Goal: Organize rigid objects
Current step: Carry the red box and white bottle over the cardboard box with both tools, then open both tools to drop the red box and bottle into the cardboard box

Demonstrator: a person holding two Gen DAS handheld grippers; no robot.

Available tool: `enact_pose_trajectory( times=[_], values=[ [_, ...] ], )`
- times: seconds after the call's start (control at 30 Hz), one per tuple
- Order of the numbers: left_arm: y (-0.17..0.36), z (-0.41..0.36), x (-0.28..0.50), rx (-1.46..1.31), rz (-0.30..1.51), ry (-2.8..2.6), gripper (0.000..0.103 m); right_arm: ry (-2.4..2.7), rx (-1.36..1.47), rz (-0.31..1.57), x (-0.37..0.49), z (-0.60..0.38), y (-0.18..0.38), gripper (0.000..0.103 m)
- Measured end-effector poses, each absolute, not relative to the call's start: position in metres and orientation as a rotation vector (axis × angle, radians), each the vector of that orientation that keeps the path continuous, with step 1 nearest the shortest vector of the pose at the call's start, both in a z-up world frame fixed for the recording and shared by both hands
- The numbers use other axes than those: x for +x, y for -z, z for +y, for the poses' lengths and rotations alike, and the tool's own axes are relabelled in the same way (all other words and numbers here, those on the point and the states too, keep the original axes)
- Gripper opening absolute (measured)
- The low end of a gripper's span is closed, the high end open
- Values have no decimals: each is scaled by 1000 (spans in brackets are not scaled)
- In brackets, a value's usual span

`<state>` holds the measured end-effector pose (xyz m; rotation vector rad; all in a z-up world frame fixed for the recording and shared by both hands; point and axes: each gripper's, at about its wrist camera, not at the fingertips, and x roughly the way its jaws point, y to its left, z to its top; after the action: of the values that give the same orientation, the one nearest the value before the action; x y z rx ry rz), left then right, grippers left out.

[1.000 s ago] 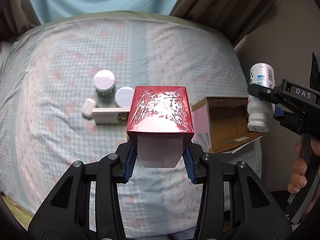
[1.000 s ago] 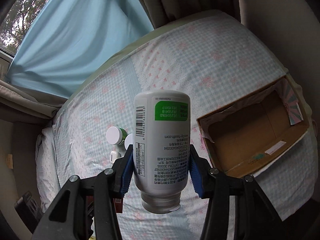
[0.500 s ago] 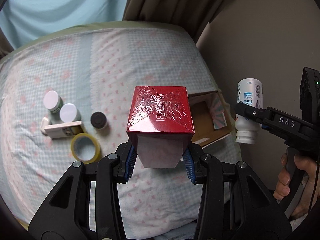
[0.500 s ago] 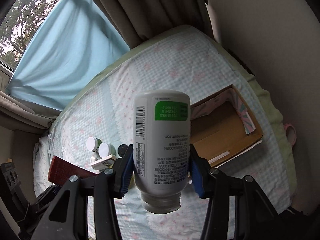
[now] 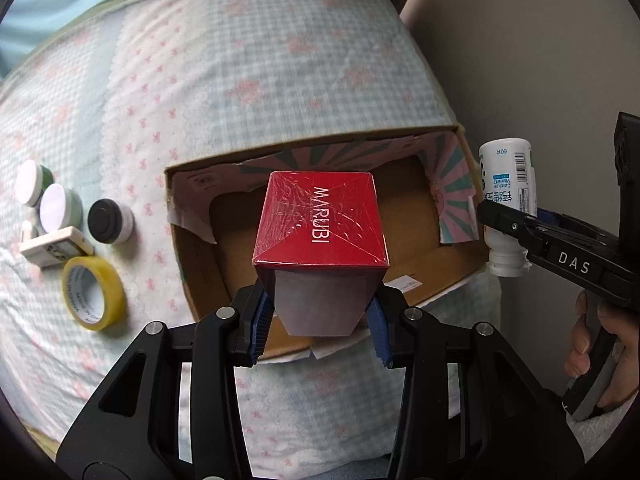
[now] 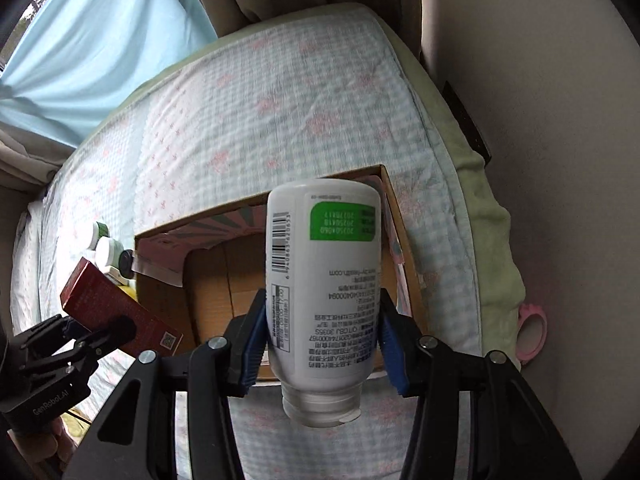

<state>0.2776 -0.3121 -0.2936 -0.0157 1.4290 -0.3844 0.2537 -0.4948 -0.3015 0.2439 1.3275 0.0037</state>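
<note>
Red box [image 5: 320, 224]: clamped at its lower end between the blue pads of the left gripper [image 5: 320, 330], jaws closed on both sides of it. It is held in the air over the open carton [image 5: 464, 140], wrapped in clear film, with white lettering on its top face. From the right wrist view the red box [image 6: 116, 304] sits at the carton's left side, tilted.

Bottle [image 6: 324, 292]: white, green label patch, held cap-down by the right gripper [image 6: 324, 350], pads pressed against both sides of its body. In the left wrist view the bottle [image 5: 506, 200] hangs just outside the carton's right wall.

Carton: cardboard, lying on the checked bedcover [image 5: 240, 72]; its visible floor is bare brown board, with torn patterned paper lining its walls.

Left of the carton, on the bedcover: a black-lidded jar [image 5: 109, 221], two white-lidded jars [image 5: 42, 200], a small white device [image 5: 56, 247] and a yellow tape roll [image 5: 94, 298], grouped close together.
</note>
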Motion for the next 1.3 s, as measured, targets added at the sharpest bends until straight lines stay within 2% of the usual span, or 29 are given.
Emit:
enact_pose_trajectory(
  times=[0.4, 0.67, 0.7, 0.73, 0.77, 0.8, 0.93, 1.3],
  values=[
    [375, -361, 303, 173, 1549, 415, 38, -114, 243, 1383, 268, -490, 379, 46],
    [395, -370, 302, 294, 1559, 424, 38, -136, 192, 1343, 274, -483, 387, 46],
    [393, -371, 299, 327, 1542, 418, 40, -119, 165, 1325, 274, -482, 385, 49],
    [390, -371, 296, 343, 1519, 423, 47, -106, 146, 1307, 274, -480, 381, 54],
    [384, -371, 294, 338, 1497, 434, 84, -106, 138, 1287, 274, -478, 376, 82],
    [378, -369, 292, 328, 1483, 446, 101, -115, 141, 1274, 273, -479, 372, 103],
    [364, -359, 288, 320, 1462, 424, 103, -120, 197, 1225, 270, -486, 361, 103],
    [320, -330, 274, 277, 1397, 388, 103, -86, 214, 1267, 266, -481, 331, 103]
  ],
)
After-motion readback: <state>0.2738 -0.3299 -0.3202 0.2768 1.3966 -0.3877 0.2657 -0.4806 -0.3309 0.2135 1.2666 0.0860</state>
